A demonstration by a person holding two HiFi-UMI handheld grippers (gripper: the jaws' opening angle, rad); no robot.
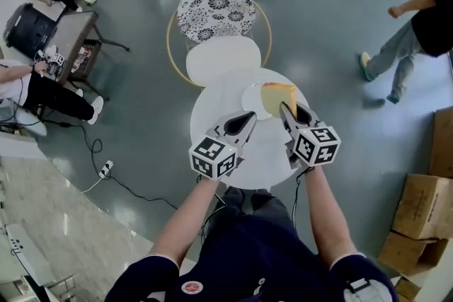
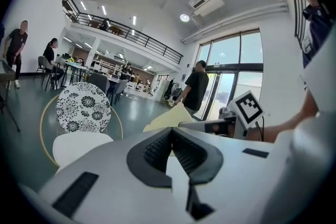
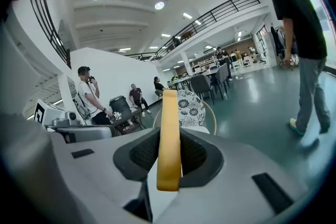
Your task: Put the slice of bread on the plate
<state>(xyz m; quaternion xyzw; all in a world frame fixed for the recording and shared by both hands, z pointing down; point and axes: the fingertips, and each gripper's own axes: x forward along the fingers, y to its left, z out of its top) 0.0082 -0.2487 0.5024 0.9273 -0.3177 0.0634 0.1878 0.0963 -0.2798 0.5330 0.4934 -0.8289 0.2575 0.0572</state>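
Observation:
A pale yellow slice of bread [image 1: 277, 96] stands on edge between the pads of my right gripper [image 1: 286, 109], which is shut on it. In the right gripper view the slice [image 3: 169, 139] shows edge-on, upright between the jaws. It hangs over the right side of a white plate [image 1: 249, 94] on the round white table [image 1: 212, 117]. My left gripper [image 1: 250, 115] points at the plate from the near left with its jaws shut and nothing in them. From the left gripper view the bread [image 2: 167, 118] and the right gripper [image 2: 202, 126] appear just beyond the left gripper [image 2: 170, 134].
A chair with a flower-patterned back [image 1: 216, 9] and white seat [image 1: 223, 60] stands right behind the table. Cardboard boxes [image 1: 423, 205] are stacked at the right. A person [image 1: 414, 25] walks at the far right; others sit at the left. A cable and power strip [image 1: 106, 167] lie on the floor.

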